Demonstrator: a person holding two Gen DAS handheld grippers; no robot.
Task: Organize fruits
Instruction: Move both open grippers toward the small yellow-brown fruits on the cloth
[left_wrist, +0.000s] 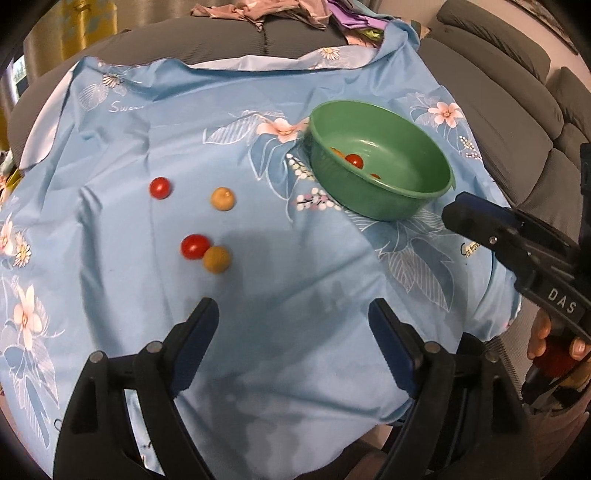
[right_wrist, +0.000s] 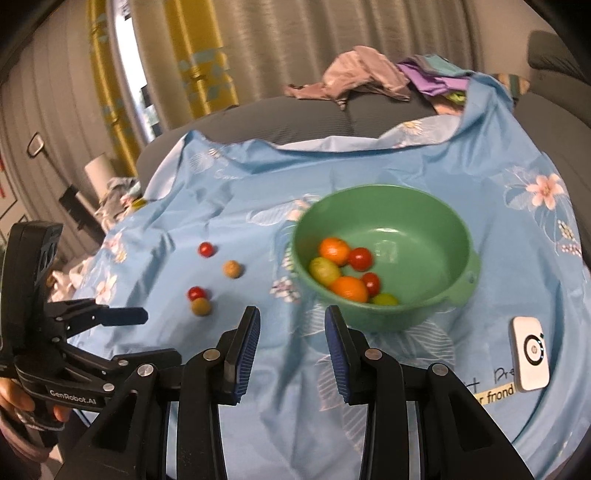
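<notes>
Tomatoes (left_wrist: 195, 246) and tan fruits (left_wrist: 222, 198) lie on the cloth (left_wrist: 258, 221) ahead of the empty, spread left gripper (left_wrist: 293, 317); the right gripper (right_wrist: 291, 321), also spread, faces the green bowl (right_wrist: 443, 221).

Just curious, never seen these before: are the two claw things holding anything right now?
Left gripper: open, holding nothing.
Right gripper: open, holding nothing.

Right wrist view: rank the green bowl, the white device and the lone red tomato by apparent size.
1. Green bowl
2. White device, though it lies nearer the camera
3. Lone red tomato, smallest and farthest
</notes>
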